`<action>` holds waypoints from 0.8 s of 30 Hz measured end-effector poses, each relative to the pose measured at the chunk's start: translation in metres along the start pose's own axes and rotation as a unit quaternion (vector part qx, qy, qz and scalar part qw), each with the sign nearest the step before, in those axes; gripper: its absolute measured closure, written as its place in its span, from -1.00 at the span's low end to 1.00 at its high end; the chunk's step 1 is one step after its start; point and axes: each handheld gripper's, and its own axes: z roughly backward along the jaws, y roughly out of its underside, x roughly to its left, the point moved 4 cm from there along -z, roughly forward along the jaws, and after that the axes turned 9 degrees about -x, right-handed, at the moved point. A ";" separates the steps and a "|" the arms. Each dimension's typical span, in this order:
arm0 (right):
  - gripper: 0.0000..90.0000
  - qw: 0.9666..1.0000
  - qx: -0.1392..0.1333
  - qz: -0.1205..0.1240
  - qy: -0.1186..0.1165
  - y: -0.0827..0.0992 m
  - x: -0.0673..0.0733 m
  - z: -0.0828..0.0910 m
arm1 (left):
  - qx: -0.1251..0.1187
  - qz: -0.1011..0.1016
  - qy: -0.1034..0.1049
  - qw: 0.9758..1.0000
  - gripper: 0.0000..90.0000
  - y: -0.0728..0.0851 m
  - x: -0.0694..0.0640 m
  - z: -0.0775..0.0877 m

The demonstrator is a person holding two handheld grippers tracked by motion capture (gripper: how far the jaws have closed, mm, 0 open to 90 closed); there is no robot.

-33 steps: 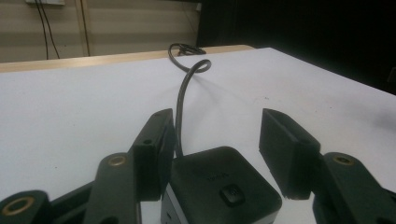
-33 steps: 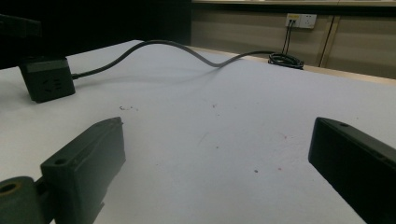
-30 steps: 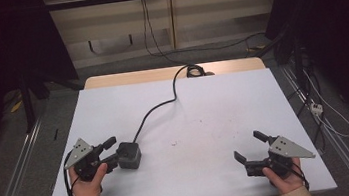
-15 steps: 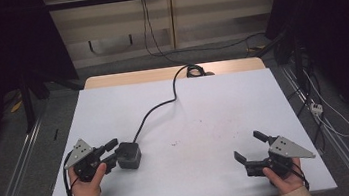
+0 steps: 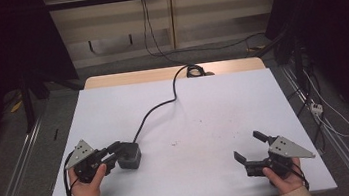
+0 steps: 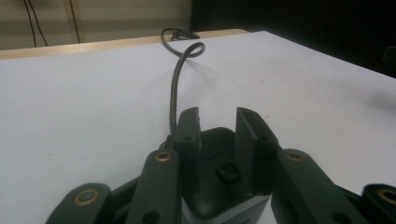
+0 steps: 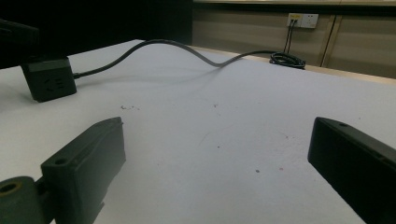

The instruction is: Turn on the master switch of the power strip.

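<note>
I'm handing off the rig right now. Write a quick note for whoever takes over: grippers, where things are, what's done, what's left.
Left gripper: jaws around the dark power cube at the near left of the white table; in the left gripper view they flank its top, and whether they are clamped tight cannot be told.
Right gripper: open, holding nothing, resting at the near right.
Black cable: runs from the cube across the table to a coil at the far edge.
Done: cube reached.
Left: probably confirm the grip, then move the cube; the right gripper is free to help.
</note>
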 end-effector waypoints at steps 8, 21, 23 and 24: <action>-0.92 1.000 0.000 0.000 0.000 0.000 0.000 0.000 | 0.005 -0.004 0.005 1.000 0.72 0.001 -0.001 0.002; -0.91 1.000 0.000 0.001 -0.001 0.000 0.000 0.000 | 0.012 -0.009 0.012 1.000 0.99 0.001 -0.003 0.003; -0.91 1.000 0.000 0.001 -0.001 0.000 0.000 0.000 | 0.015 -0.002 0.013 1.000 1.00 0.002 -0.002 0.003; -0.91 1.000 0.000 0.001 -0.001 0.000 0.000 0.000 | 0.017 0.001 0.012 1.000 1.00 0.002 -0.002 0.003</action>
